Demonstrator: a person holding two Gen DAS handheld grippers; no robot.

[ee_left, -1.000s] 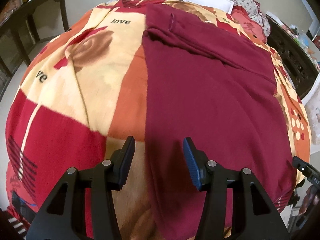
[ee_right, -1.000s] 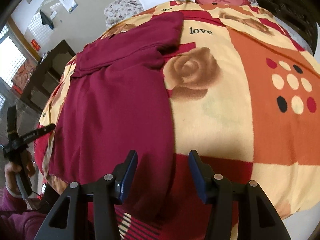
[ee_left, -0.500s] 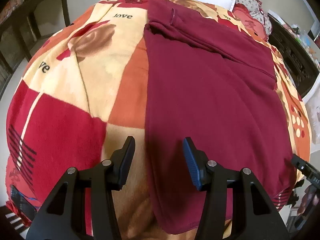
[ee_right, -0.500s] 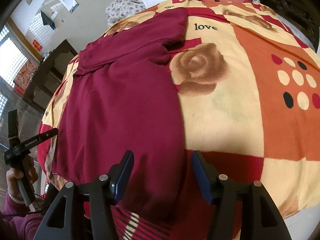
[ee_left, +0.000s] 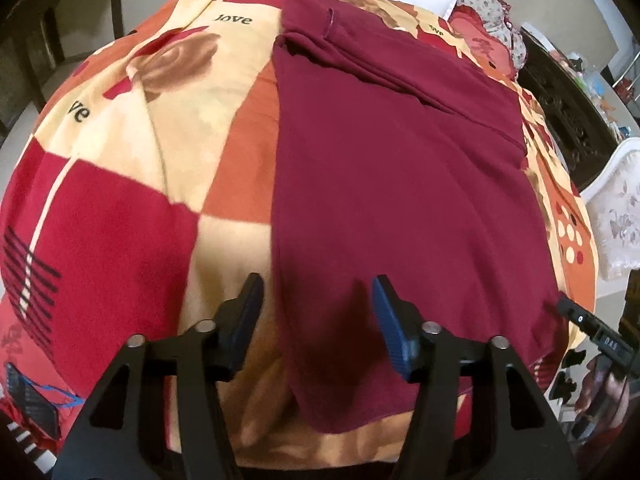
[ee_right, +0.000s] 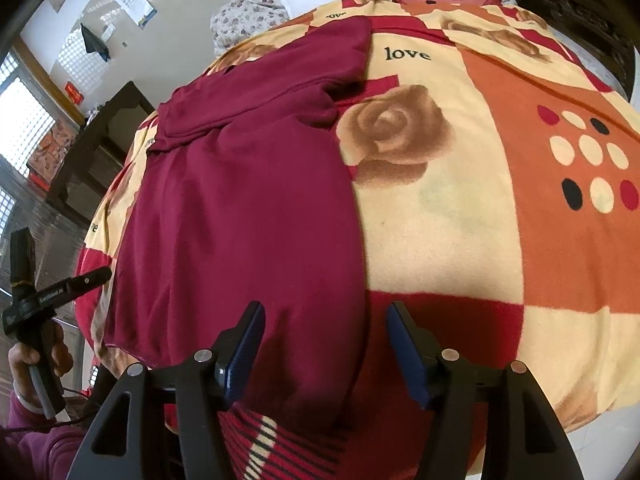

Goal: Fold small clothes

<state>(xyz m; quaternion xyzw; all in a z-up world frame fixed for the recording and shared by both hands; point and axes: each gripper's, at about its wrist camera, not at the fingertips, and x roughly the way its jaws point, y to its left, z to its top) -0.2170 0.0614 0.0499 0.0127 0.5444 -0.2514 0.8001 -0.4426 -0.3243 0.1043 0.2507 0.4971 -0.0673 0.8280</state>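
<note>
A bed (ee_left: 120,184) under a patterned blanket (ee_right: 460,208) fills both views. On it lies a maroon garment (ee_left: 392,184), spread flat, its far end already turned over into a band and its near hem at the bed's front edge. It looks like soft, light knit that will drape and slump, so it likely needs lifting at two points, one at each near corner. The left gripper (ee_left: 318,312) hangs over the hem's left corner, jaws apart, holding nothing. The right gripper (ee_right: 324,340) hangs over the right corner, jaws likewise apart and empty.
</note>
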